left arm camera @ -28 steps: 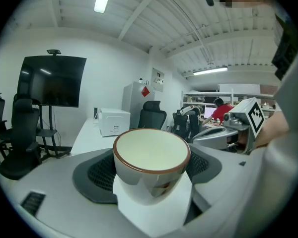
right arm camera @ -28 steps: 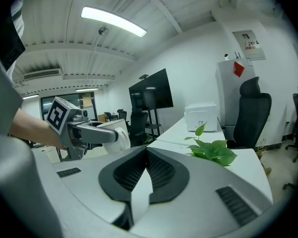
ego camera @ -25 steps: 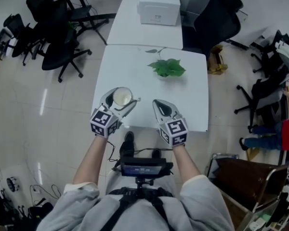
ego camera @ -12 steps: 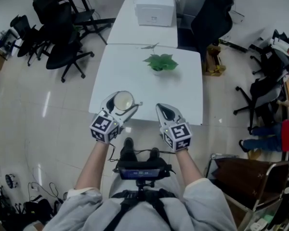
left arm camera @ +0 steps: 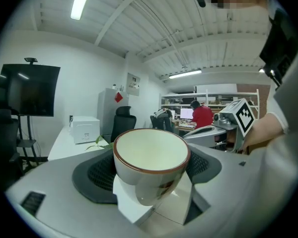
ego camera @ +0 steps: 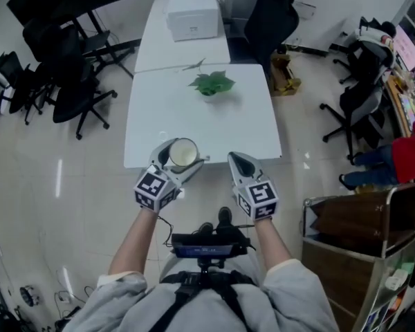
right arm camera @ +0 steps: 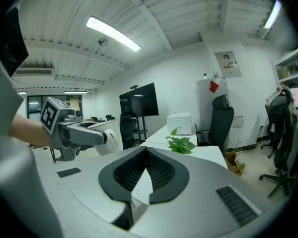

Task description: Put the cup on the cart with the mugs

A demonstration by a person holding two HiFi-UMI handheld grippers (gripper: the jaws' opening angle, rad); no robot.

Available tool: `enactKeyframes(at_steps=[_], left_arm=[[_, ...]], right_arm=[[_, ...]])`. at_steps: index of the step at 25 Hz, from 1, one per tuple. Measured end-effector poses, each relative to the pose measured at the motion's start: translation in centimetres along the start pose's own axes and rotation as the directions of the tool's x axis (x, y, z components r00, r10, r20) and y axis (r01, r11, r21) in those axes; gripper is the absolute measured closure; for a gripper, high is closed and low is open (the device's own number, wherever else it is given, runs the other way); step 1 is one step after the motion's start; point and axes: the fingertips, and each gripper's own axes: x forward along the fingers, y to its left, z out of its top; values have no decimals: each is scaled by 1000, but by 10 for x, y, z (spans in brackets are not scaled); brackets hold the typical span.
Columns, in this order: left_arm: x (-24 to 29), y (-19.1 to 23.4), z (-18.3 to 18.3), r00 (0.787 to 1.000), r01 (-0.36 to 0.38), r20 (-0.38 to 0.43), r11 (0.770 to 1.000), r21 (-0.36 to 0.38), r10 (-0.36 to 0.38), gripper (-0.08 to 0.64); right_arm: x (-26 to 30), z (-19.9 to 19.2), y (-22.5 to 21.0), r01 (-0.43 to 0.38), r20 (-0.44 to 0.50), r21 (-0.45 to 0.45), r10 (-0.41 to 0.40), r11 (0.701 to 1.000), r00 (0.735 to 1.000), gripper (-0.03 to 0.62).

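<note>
Ceramic cup (left arm camera: 150,155) sits clamped low on its body in your left gripper (ego camera: 182,155), at the white table's (ego camera: 194,116) near edge. It is rigid, probably slick-glazed and chippable, so carry it upright. Right gripper's (right arm camera: 144,158) jaws meet, empty.

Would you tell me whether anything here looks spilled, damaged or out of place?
Nothing stands out: the cup is empty in the left tool, the right tool is shut on nothing, and the plant stands upright.

Left gripper (ego camera: 182,153) clamped, right gripper (ego camera: 234,158) closed
</note>
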Motion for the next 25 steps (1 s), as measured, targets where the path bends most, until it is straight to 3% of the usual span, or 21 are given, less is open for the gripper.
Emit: enactKeyframes(at_steps=[6,9,11,17,25], left_arm=[[23,-50,-3,979,204,-14,978,37,-204,153],[43,-89,-7,946,323,-20,943,75,-322,153],[56,-121,-7,911,411,-24,906,101,-411,153],[93,-241,6,765,642,-41,754,139,-643,153],[107,-423,5,521,844,-102,493,211,-848,153]], right_arm=[[-60,-18,-22,200,7,36,-201,979,980,588],[-108,-31,-43,319,2,74,-320,945,947,588],[-146,-41,-56,411,1,97,-413,906,911,588],[-267,-66,-87,656,-2,174,-665,735,746,588],[-448,-116,-100,838,-11,274,-870,471,493,588]])
